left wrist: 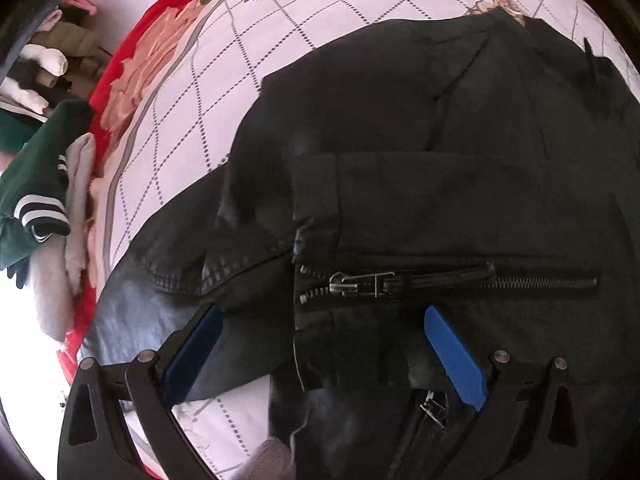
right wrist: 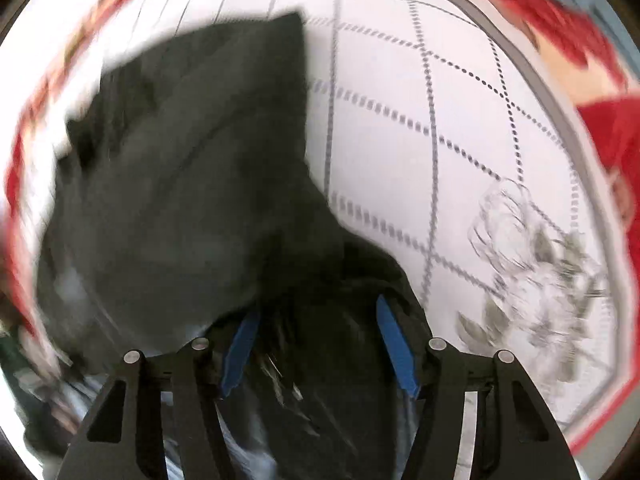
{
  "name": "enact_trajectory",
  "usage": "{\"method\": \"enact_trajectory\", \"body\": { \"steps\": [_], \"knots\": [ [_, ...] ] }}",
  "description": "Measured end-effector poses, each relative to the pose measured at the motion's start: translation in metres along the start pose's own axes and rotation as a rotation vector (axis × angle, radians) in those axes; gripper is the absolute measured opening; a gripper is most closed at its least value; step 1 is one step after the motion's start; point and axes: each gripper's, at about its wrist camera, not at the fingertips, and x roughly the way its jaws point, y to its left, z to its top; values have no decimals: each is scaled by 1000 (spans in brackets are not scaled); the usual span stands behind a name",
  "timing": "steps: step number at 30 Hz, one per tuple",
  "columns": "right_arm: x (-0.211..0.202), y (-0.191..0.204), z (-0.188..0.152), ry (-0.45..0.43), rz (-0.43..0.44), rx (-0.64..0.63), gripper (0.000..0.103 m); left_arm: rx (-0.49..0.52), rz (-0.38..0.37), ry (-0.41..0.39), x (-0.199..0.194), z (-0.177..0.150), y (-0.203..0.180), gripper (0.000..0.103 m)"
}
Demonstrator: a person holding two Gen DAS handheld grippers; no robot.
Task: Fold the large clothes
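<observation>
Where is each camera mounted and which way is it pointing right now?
Left wrist: on the left gripper, facing down its open blue fingers at the black jacket and zipper.
Right wrist: on the right gripper, blurred, fingers astride dark fabric.
Shared: the jacket on the checked bedspread.

Right view motion-blurred, black jacket (right wrist: 180, 184) edges smeared, lower part cropped
</observation>
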Motion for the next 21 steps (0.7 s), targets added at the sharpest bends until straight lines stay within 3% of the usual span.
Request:
{"method": "enact_trajectory", "body": {
  "steps": [2, 4, 6, 9, 11, 15, 17, 21],
  "knots": [
    [-6, -15, 4, -59, 14, 23, 50, 9, -10, -2, 2, 1, -2, 103],
    [-3, -25, 6, -53, 5, 31, 49, 17, -8, -1, 3, 3, -5, 103],
    [1, -24, 2, -33, -54, -6, 50, 13, -4, 7, 7, 5, -6, 103],
    [-7, -9, -11, -20, -217, -136, 52, 1, -5, 13, 6, 7, -2, 103],
    [-14, -3, -28, -35, -285, -200, 62, -13, -11, 10, 1, 5, 3, 103],
    [-23, 7, -67, -51, -312, -307, 66, -77, -36, 13, -19, -9, 26, 103],
    [-21, 22, -84, -39, -326, -357, 78, -126, -50, 15, -30, -22, 44, 103],
    [-23, 48, -121, -24, -302, -480, 80, -275, -88, 42, -45, -60, 98, 103]
  ]
}}
